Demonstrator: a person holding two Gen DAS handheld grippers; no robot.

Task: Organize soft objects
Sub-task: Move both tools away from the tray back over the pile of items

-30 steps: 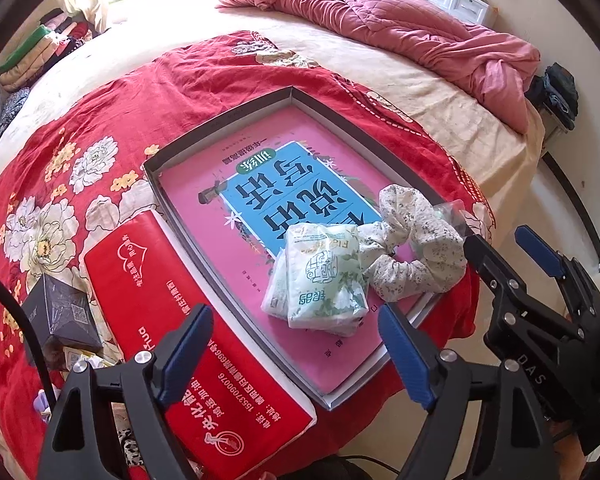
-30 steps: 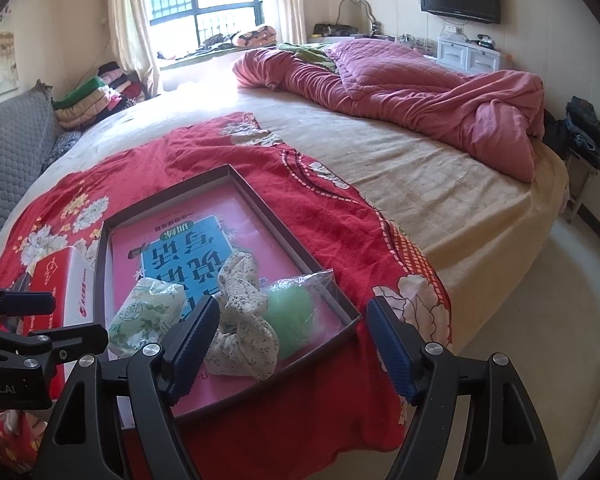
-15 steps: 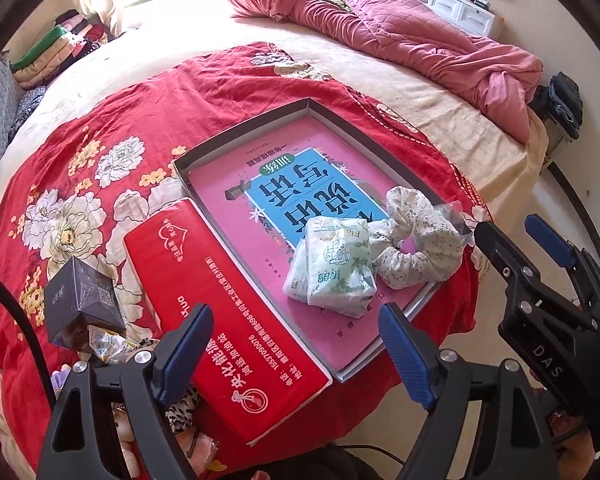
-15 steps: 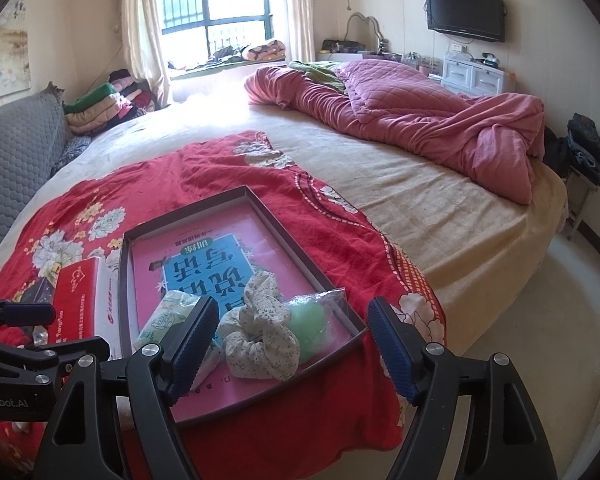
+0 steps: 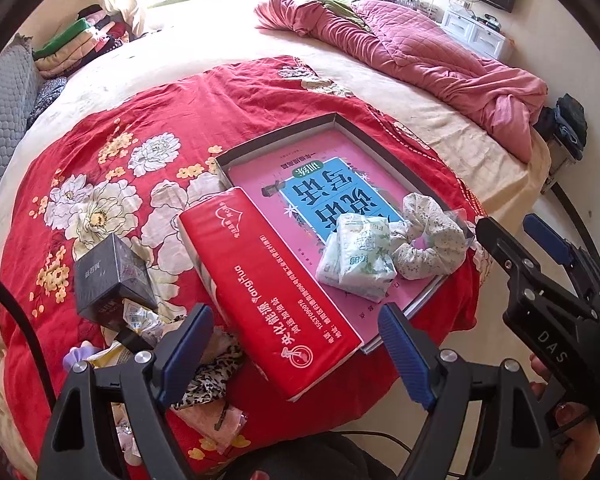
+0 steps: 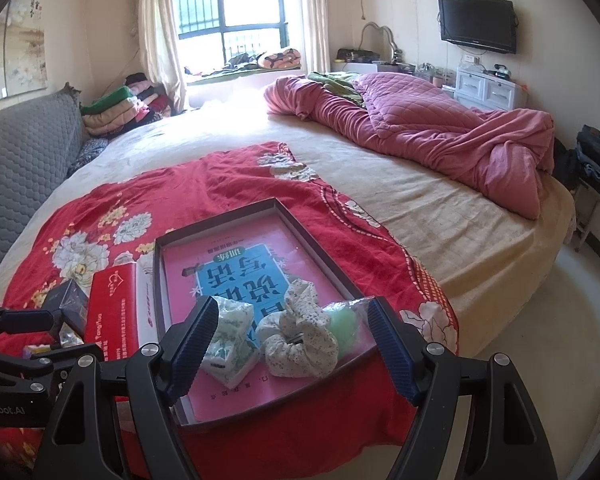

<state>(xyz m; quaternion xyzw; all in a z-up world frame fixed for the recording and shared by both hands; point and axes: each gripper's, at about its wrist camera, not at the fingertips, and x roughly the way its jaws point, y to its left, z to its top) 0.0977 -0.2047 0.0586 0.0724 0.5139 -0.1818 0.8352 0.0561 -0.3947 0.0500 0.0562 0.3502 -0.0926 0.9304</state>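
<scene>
Soft things lie gathered in the near corner of the shallow tray [image 6: 308, 216] on the bed: a green-printed tissue pack [image 6: 230, 344], a floral fabric scrunchie [image 6: 300, 340] touching it, and a green ball in a clear bag [image 6: 346, 322] just beside the scrunchie. From the right tongs [image 6: 290, 348], all three sit straight ahead, below and between its blue pads; the tongs are released and hold nothing. The left tongs [image 5: 296, 354] are also spread wide and empty, hanging over the red tissue box [image 5: 268, 292] that lies against the tray's left side. Left of those tongs a black box [image 5: 112, 276] stands on the red floral cloth [image 5: 100, 152], with a heap of small fabric pieces [image 5: 208, 376] near the left pad.
</scene>
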